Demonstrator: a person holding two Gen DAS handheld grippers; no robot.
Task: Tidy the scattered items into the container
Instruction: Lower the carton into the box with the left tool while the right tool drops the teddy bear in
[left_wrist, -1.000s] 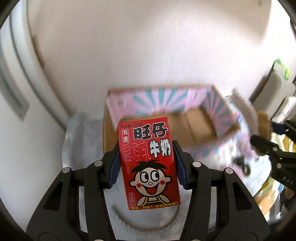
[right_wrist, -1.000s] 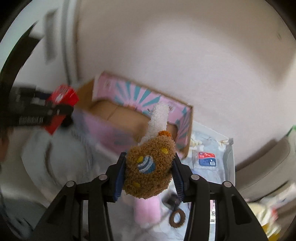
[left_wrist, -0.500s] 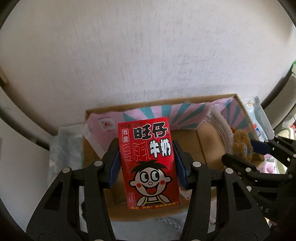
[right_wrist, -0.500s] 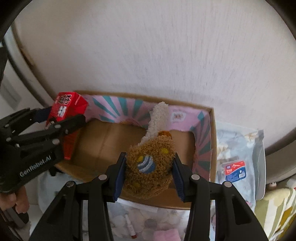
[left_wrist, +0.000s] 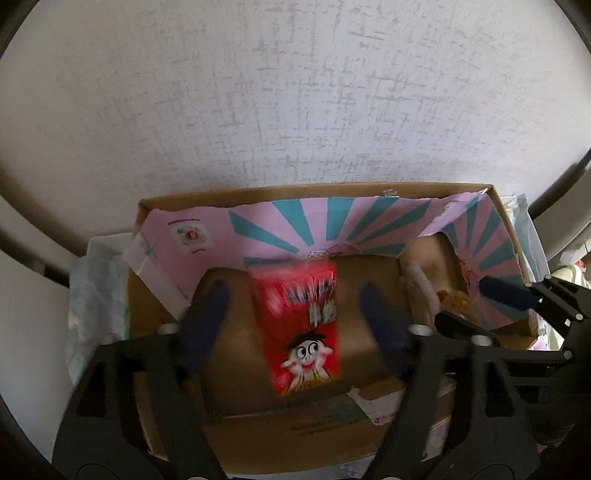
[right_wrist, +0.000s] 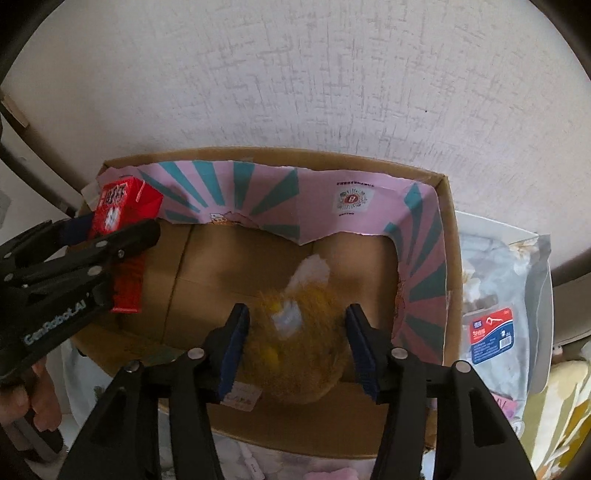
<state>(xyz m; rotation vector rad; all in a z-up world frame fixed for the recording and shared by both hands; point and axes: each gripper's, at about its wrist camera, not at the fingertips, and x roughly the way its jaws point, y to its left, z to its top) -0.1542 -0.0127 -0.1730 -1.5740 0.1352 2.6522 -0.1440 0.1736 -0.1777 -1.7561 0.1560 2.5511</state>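
Now both tongs (left_wrist: 295, 314) (right_wrist: 295, 343) gape, carton (left_wrist: 301, 328) and plush (right_wrist: 295, 343) loose.

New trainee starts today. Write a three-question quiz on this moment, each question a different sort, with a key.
1. True or false: the left gripper has its jaws closed on the red milk carton.
2. What lies between the right gripper jaws? A) brown plush toy B) blue-labelled packet C) nothing
3. Fill in: both items are over the open cardboard ____.

Key: 1 false, the jaws stand apart from the carton; 2 A; 3 box.
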